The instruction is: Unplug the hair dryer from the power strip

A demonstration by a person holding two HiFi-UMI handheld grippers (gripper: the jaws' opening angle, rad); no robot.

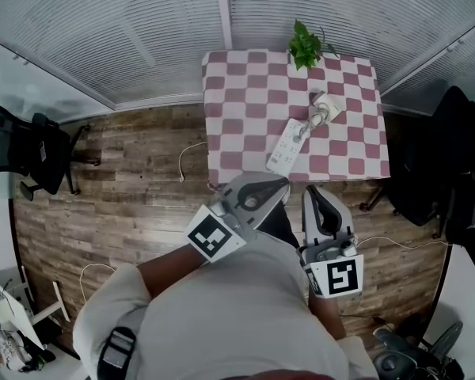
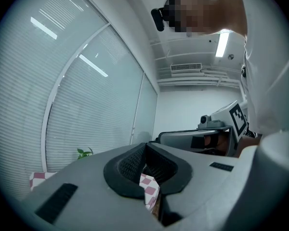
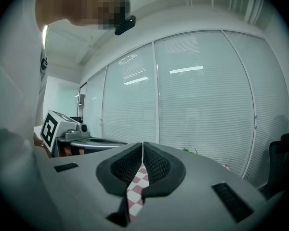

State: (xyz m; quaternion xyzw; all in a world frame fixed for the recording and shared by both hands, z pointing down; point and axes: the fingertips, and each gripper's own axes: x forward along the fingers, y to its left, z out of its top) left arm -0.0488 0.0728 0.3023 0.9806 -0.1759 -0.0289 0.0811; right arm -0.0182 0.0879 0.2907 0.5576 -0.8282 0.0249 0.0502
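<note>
Left claw (image 1: 275, 188): clenched, pads together on nothing, held just short of the near edge of the surface (image 1: 222, 101).
Right claw (image 1: 317, 195): also clenched and empty, beside the left.
Power strip (image 1: 286, 146): white, lay on the checkered surface ahead of both claws; its long axis ran from near-left to far-right.
Hair dryer (image 1: 323, 108): sat at the strip's far end, near the plant (image 1: 305, 44); its plug was too small to make out.
Nearer hand: the left claw seemed closer to the strip's near end, while the right lined up better with the dryer.

I see even, cool, fairly bright light; shadows soft. Ceiling lamp (image 2: 222, 43) blows out in the left gripper view, and lamp reflections streak the blinds (image 3: 202, 105). Both gripper views fisheye hard, dark corners, foreground soft. Head view sharp, edges bowed.
</note>
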